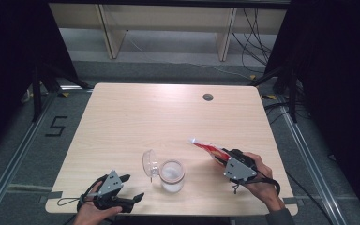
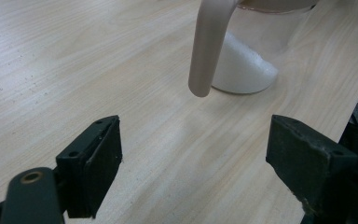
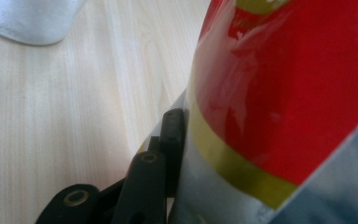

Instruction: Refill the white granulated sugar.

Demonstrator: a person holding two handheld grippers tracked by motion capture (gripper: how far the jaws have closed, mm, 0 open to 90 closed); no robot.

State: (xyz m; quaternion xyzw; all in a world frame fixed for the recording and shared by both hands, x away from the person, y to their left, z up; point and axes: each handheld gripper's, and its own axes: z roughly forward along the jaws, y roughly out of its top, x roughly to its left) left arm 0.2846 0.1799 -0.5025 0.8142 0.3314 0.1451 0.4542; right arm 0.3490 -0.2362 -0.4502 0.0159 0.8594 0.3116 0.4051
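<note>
A clear jar with white contents stands near the table's front edge, its hinged lid swung open to the left. My right gripper is shut on a red, yellow and silver pouch that points up-left, to the right of the jar. In the right gripper view the pouch presses against one black finger and hides the other jaw. My left gripper stands open at the front left, with nothing between its jaws. In the left gripper view it faces the jar and the hanging lid edge.
The light wooden table has a round cable hole at the back right. Its front edge runs just below both hands. Wooden shelving and cables stand on the floor beyond.
</note>
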